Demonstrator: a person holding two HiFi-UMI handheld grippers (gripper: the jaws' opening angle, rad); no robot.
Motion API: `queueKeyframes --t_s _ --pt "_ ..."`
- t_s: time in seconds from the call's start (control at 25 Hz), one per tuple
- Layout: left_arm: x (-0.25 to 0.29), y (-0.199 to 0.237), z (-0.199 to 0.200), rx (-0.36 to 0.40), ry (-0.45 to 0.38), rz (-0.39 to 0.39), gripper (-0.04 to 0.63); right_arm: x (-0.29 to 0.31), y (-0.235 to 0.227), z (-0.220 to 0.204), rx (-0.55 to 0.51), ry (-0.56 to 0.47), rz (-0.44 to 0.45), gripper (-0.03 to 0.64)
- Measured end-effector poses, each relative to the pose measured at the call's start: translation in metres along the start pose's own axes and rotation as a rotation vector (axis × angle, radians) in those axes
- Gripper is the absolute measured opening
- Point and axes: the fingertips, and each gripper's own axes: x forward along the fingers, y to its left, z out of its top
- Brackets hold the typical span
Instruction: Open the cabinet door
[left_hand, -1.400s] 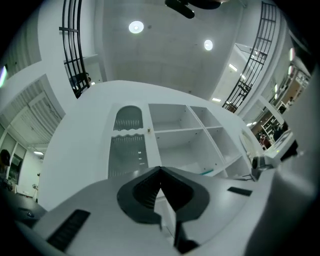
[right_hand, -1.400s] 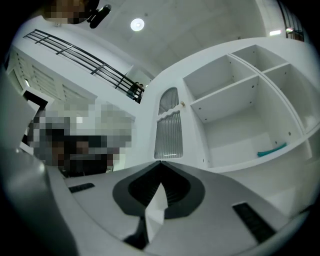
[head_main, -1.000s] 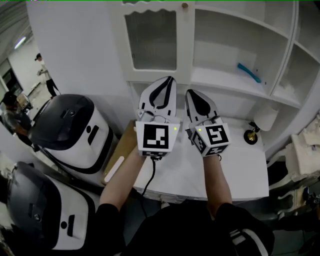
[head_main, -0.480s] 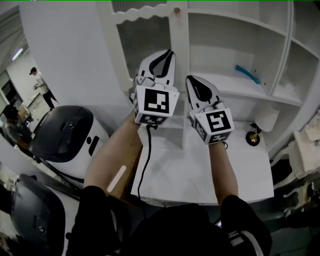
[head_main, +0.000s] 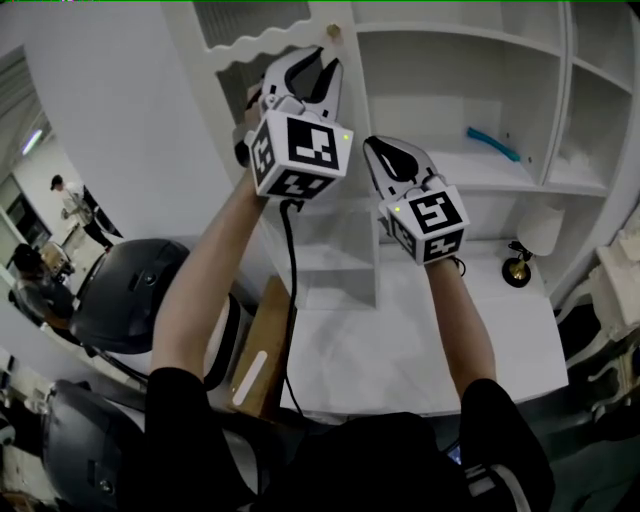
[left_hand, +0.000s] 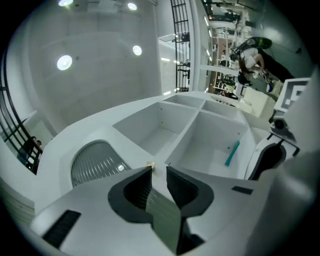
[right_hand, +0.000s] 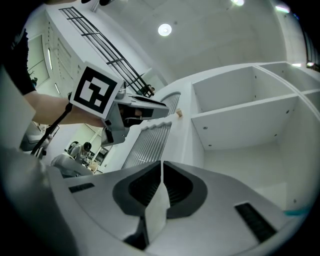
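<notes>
White cabinet (head_main: 470, 100) fills the top of your head view, with open shelves on its right side, above the white counter (head_main: 350, 350). Its cabinet door (head_main: 250, 20), with a ribbed pane, sits at the upper left of the frame and looks closed. Your left claw (head_main: 318, 55) is raised in front of that door, released, its jaws a little apart with nothing between them. Your right claw (head_main: 378, 148) is lower and to the right, clenched on nothing. A teal tool (head_main: 493, 143) lies on a shelf. The door's small knob (head_main: 333, 32) sits just beyond the left claw's tips.
</notes>
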Motion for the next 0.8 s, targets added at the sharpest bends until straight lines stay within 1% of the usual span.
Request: queueKeyframes --t_s 0.08,0.32,0.44,0.6,0.76,0.8 --pt "0.012 0.003 0.0 0.041 0.017 -0.011 0.095 0.004 -0.002 -0.002 0.005 -0.001 -0.002 0.018" --pt "0.041 0.012 0.002 0.06 0.015 -0.012 0.106 0.006 -0.01 -0.005 -0.007 -0.013 -0.01 0.018" --pt "0.049 0.013 0.002 0.055 0.014 -0.01 0.106 0.007 -0.016 -0.005 -0.02 -0.018 -0.007 0.018" --pt "0.054 0.014 0.002 0.022 -0.001 0.0 0.104 0.01 -0.02 -0.007 -0.014 -0.019 0.003 0.018" --pt "0.059 0.015 0.0 0.041 0.001 0.015 0.103 0.011 -0.027 -0.008 -0.017 -0.02 0.008 0.018" --pt "0.059 0.015 0.0 0.042 0.009 0.014 0.089 0.011 -0.028 -0.007 -0.016 -0.02 0.006 0.018"
